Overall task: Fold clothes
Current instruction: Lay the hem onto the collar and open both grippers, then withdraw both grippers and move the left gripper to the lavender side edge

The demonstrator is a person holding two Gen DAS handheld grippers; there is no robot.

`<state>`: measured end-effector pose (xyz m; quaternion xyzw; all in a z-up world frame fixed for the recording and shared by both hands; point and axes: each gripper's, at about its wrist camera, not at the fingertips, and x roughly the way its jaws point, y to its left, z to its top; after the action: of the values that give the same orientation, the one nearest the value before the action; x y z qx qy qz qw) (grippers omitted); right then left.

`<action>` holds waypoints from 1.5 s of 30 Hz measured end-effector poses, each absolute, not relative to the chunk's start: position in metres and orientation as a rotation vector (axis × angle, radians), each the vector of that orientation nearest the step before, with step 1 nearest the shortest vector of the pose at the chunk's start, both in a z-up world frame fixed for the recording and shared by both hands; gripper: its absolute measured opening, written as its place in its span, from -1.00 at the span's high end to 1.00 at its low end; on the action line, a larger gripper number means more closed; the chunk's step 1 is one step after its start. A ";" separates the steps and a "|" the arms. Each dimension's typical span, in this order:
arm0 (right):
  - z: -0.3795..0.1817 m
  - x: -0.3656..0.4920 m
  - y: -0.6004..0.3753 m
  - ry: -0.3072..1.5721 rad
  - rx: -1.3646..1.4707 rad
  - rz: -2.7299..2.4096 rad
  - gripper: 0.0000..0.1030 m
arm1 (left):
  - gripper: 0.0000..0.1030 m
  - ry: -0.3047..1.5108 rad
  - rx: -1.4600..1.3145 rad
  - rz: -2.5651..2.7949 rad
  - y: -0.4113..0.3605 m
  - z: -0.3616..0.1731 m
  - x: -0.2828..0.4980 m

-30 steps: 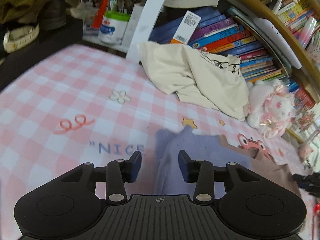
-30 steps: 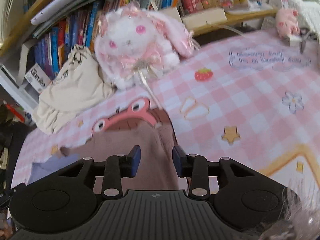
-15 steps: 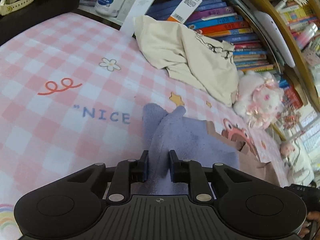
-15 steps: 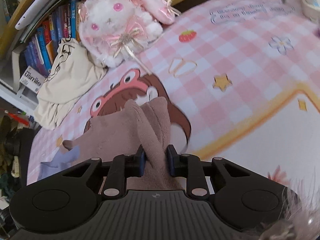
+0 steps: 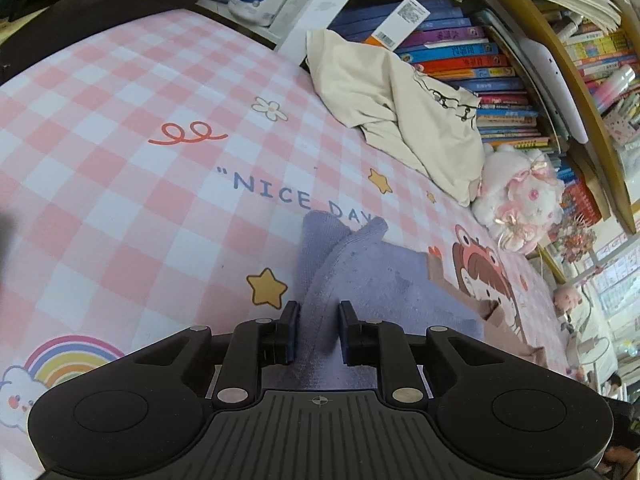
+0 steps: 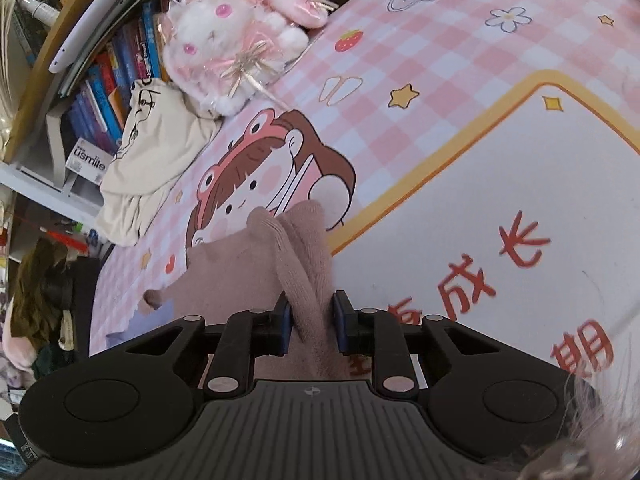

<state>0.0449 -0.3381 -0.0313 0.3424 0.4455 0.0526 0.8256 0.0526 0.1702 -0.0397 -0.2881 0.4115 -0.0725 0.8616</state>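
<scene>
Two corners gripped for folding

Left hand-held gripper (image 5: 318, 332) pinches the garment's (image 5: 384, 284) lavender corner; right hand-held gripper (image 6: 309, 326) pinches its mauve corner. Garment lies on the pink checked surface (image 5: 120, 200), corners raised, probably for folding over.

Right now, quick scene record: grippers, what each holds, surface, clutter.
left gripper: shut on purple cloth
right gripper: shut on brown cloth
cloths: bunched between the fingers, lifted at the grip, purple and brown joined
surface: pink checked mat
clutter: cream shirt by books; plush bunny beside it
</scene>
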 end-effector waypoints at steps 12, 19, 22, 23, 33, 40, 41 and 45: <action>-0.004 0.036 -0.311 0.853 0.458 0.078 -0.06 | -0.05 0.705 -0.604 -0.135 0.171 -0.007 0.015; 0.020 -0.016 -0.265 0.760 0.136 0.106 -0.43 | -0.49 0.784 -0.524 -0.145 0.164 0.006 -0.027; 0.023 -0.039 -0.242 0.732 0.016 0.131 -0.46 | -0.52 0.819 -0.513 -0.156 0.163 0.008 -0.043; 0.023 -0.044 -0.236 0.731 -0.010 0.138 -0.46 | -0.52 0.835 -0.511 -0.158 0.163 0.008 -0.047; 0.007 -0.060 -0.191 0.794 -0.117 0.166 -0.43 | -0.53 0.962 -0.912 -0.122 0.194 -0.033 -0.067; -0.006 -0.052 -0.185 0.872 -0.120 0.142 -0.42 | -0.48 0.892 -1.277 -0.052 0.192 -0.060 -0.072; -0.008 -0.051 -0.185 0.886 -0.117 0.139 -0.42 | -0.47 0.881 -1.284 -0.036 0.190 -0.060 -0.071; -0.009 -0.047 -0.184 0.913 -0.117 0.138 -0.41 | -0.36 0.845 -1.297 0.017 0.181 -0.060 -0.064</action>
<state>-0.0472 -0.1838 -0.0086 -0.0562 0.4402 0.0668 0.8936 -0.0644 0.1806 -0.0602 -0.5857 0.3815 0.0078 0.7151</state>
